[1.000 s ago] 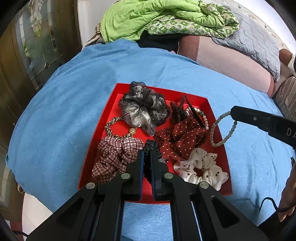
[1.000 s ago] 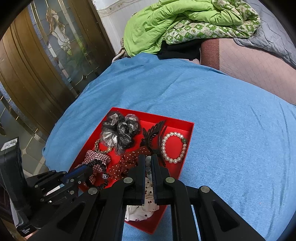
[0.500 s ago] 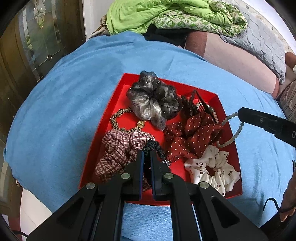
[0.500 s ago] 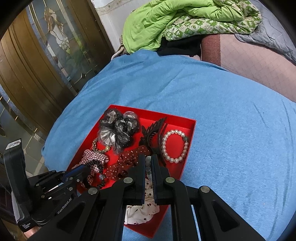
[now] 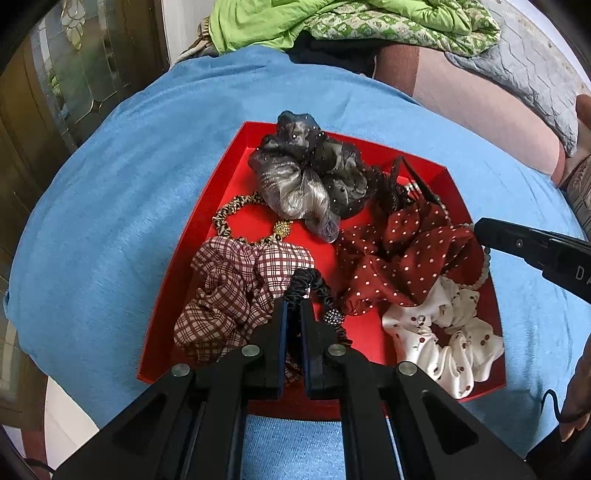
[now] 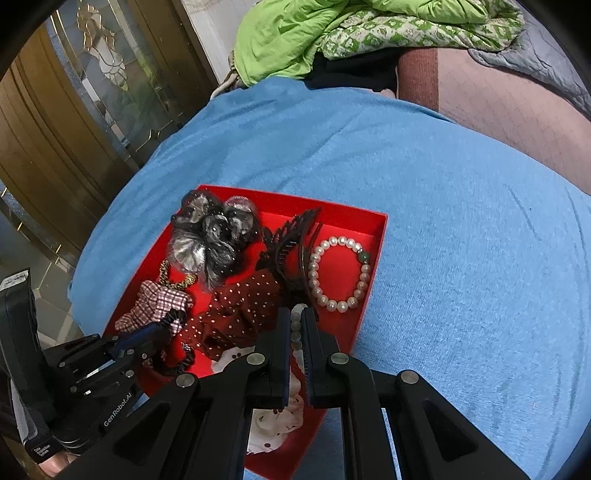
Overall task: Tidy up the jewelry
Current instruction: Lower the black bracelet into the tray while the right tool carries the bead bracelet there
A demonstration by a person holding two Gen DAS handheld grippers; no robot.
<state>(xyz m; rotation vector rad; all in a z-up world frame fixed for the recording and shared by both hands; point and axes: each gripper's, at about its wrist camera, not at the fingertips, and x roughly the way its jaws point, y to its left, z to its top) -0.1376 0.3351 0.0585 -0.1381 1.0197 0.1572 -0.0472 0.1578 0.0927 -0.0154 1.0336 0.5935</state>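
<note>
Left wrist view: the left gripper point(image 5: 294, 304) points steeply down over a red tray point(image 5: 207, 206) that lies on a blue cloth point(image 5: 110, 206). Its jaws are closed on a thin black ruffled hair tie point(image 5: 314, 282), which arches up out of the tips and trails down past a small beaded knot. Just left of it lies a plaid scrunchie point(image 5: 236, 288); behind that, a leopard-print hair tie point(image 5: 236, 206) with a gold bead. A grey sheer scrunchie point(image 5: 306, 181) fills the far end, a red polka-dot scrunchie point(image 5: 399, 258) the middle right, and a white cherry-print scrunchie point(image 5: 443, 332) the near right corner. The right gripper point(image 5: 484, 230) reaches in from the right edge.

Right wrist view: the right gripper's jaws are closed on a strand of pale beads point(image 6: 295, 325), seen between the tips over the tray's near end. A pearl bracelet point(image 6: 338, 273) lies flat in the tray's right corner, beside a dark claw clip point(image 6: 291, 243). A green quilt point(image 6: 332, 33) is heaped beyond the cloth.
</note>
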